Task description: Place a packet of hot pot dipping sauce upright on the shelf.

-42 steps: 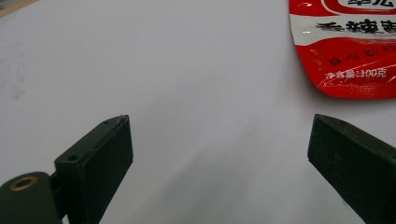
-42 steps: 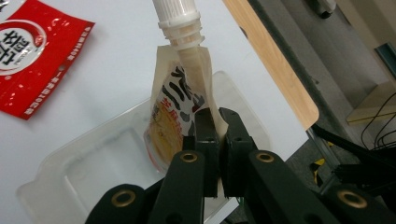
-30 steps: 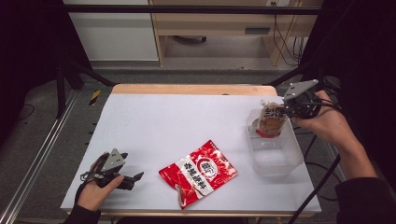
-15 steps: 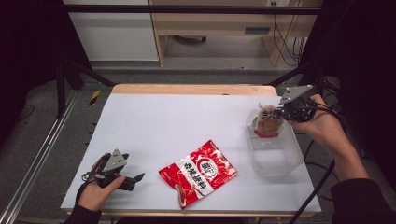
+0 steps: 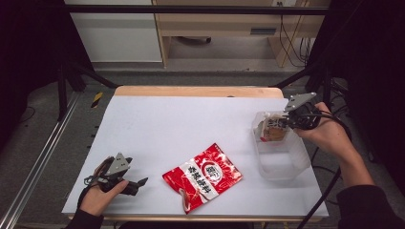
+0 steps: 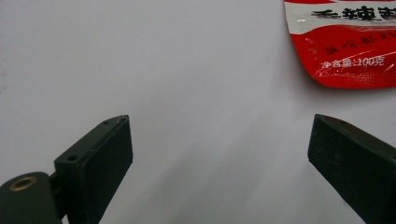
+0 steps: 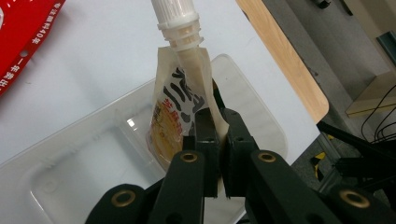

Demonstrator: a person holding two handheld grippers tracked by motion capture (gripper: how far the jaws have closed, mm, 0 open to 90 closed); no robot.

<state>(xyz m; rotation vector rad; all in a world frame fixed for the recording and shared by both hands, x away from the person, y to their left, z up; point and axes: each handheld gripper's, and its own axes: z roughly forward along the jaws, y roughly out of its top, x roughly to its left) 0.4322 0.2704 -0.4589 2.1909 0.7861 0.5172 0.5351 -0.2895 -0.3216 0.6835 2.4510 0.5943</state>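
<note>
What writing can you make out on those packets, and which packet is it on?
"净含量:100克", white print on the red packet.
Large black characters on the red packet's white band: cut off at the picture's edge in the left gripper view, too small in the high view to read.
Bold black characters on the spouted pouch held by the right gripper: creased, not readable.

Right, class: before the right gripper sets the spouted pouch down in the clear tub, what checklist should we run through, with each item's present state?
1. Right gripper clamped on the spouted pouch: ok.
2. Pouch over the clear tub: ok.
3. Tub floor free of other items: ok.
4. Pouch resting on the tub floor: cannot tell.
5. Red packet lying outside the tub: ok.
6. Left gripper open, apart from the packet: ok.
</note>
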